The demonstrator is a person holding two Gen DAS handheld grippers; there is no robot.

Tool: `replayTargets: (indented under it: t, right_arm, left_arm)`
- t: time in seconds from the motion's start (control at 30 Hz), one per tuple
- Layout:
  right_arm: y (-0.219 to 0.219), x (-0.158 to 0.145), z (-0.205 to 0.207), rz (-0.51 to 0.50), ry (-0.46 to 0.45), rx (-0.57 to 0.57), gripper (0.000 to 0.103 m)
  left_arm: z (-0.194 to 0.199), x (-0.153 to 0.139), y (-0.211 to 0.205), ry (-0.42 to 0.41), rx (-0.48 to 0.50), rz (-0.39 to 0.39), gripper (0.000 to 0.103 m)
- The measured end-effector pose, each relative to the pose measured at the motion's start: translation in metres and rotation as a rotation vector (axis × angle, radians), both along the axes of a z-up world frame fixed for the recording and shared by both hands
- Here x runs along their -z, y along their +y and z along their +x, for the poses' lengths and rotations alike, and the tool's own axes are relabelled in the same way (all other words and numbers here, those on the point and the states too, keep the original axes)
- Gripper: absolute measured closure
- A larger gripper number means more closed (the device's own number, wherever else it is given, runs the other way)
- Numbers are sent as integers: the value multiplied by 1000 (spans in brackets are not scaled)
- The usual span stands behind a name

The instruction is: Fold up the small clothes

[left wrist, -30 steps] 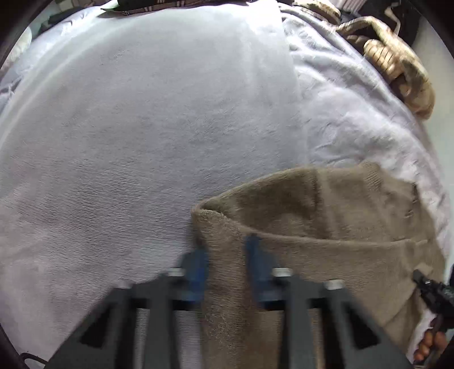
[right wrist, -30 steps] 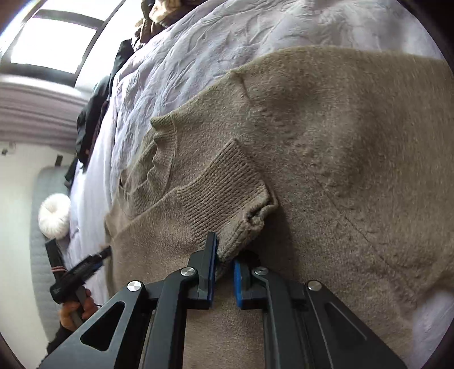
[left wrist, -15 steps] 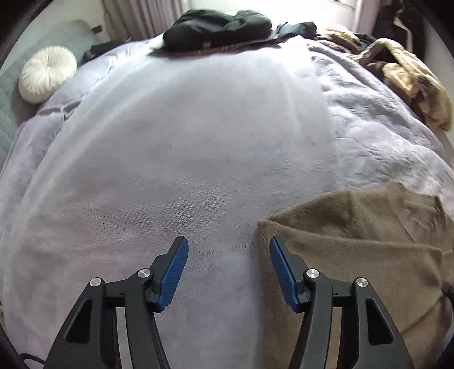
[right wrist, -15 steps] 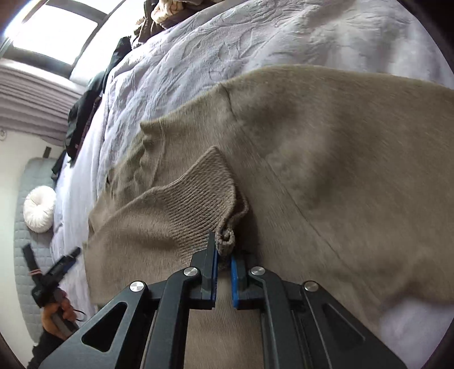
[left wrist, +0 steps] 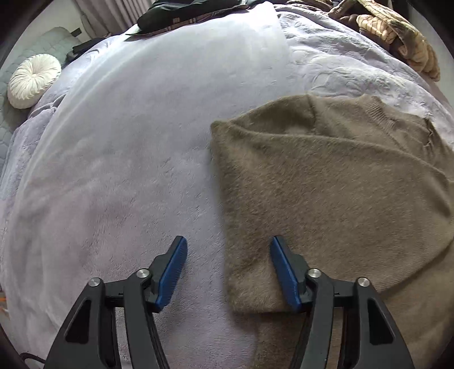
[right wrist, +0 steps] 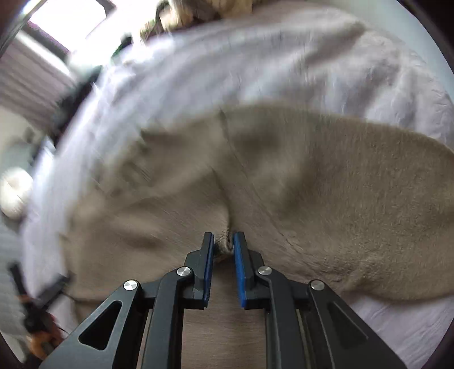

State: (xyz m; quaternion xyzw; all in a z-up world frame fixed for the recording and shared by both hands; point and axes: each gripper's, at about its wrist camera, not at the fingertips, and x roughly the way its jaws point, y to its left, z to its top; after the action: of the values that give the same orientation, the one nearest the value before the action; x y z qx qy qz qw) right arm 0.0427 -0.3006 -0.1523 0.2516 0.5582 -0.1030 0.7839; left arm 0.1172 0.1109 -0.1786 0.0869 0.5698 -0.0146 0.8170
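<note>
A fuzzy brown sweater point(left wrist: 326, 176) lies on the lilac blanket point(left wrist: 127, 142), its left side folded over to a straight edge. My left gripper point(left wrist: 228, 239) hovers over that edge with its jaws opening. The fold lies below the gap, and nothing is pinched. In the blurred right wrist view the sweater point(right wrist: 312, 176) fills the middle. My right gripper point(right wrist: 223, 235) points down at it with the bunched sleeve cuff point(right wrist: 225, 247) between its blue pads. Those jaws are opening, and the cuff still touches both pads.
A white round cushion point(left wrist: 32, 81) lies at the far left. Dark clothes point(left wrist: 193, 11) are heaped at the back of the bed, and a brown patterned throw point(left wrist: 397, 34) at the back right. A hand with the other gripper point(right wrist: 34, 312) shows at the right wrist view's lower left.
My left gripper let go of the sweater's folded edge, opened wide and drew back along it. My right gripper turned with the cuff, and its pads parted slightly.
</note>
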Motion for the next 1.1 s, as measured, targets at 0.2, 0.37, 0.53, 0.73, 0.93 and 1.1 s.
replayTargets:
  t: [0.2, 0.37, 0.53, 0.73, 0.93, 1.1]
  right_arm:
    - [-13, -11, -24, 9, 1, 9, 85]
    - [-23, -21, -57, 140, -11, 55, 85]
    - [-21, -24, -98, 218, -2, 93, 84]
    - [-33, -28, -137, 260, -2, 184, 81]
    - [-51, -28, -164, 275, -15, 246, 51]
    - [-61, -28, -176, 297, -41, 270, 37]
  left_arm:
    - [-17, -20, 2, 22, 9, 26, 31]
    - [-42, -40, -13, 38, 23, -1, 31]
    - [-84, -55, -46, 73, 90, -48, 31]
    - [-108, -74, -91, 120, 141, -146, 31]
    - [-119, -102, -134, 148, 241, -277, 31]
    - [-126, -125, -163, 192, 342, -441, 31]
